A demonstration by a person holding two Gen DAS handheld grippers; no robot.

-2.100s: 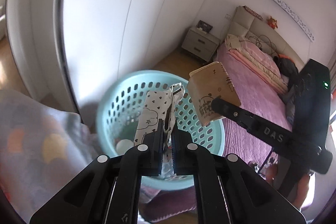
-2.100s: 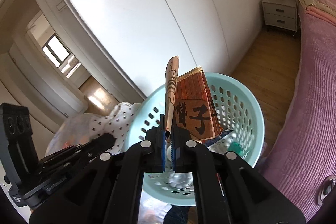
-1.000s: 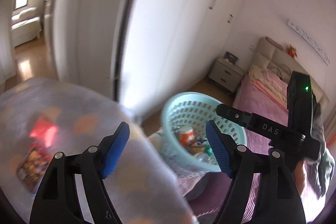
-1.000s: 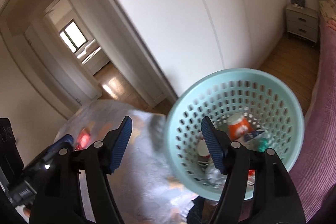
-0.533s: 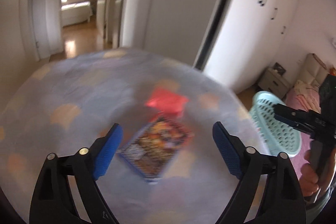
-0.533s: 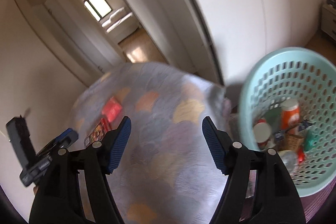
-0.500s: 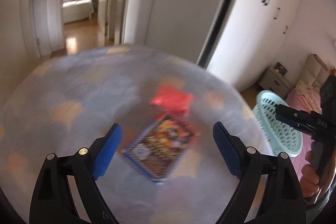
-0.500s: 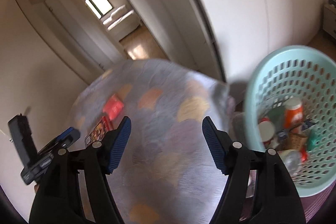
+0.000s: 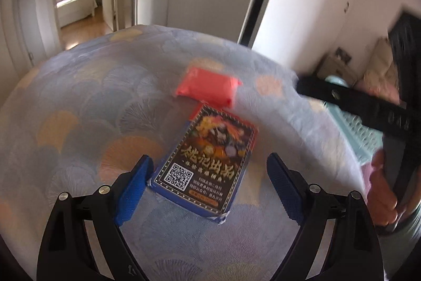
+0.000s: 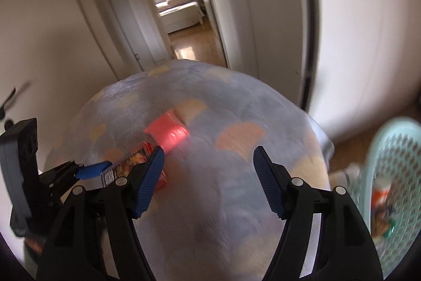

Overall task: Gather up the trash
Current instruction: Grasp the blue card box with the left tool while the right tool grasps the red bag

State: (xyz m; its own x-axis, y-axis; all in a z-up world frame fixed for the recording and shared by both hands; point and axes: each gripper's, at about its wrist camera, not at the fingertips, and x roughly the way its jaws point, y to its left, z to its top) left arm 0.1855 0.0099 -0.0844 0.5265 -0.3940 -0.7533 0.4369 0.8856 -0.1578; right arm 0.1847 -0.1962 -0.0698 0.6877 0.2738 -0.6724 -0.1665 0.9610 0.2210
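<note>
A flat blue box with a dark printed top and a QR code (image 9: pixel 208 159) lies on the quilted table cover (image 9: pixel 92 102). A red packet (image 9: pixel 208 86) lies just beyond it. My left gripper (image 9: pixel 209 181) is open, its blue pads on either side of the box's near end. My right gripper (image 10: pixel 209 167) is open and empty above the cover, with the red packet (image 10: pixel 168 132) just ahead to the left. The box (image 10: pixel 131 162) shows partly behind its left finger. The teal basket (image 10: pixel 392 175) with trash in it is at the right edge.
The right gripper's body and the hand holding it (image 9: pixel 381 128) cross the right of the left wrist view, with the basket (image 9: pixel 360 131) behind. The left gripper (image 10: pixel 65 175) shows at the left of the right wrist view. White wardrobe doors (image 10: pixel 355 30) and an open doorway (image 10: pixel 179 17) lie beyond.
Both grippers let their items go into the basket, opened and swung away to the table. The left gripper has closed in on the blue box; the right now faces the red packet.
</note>
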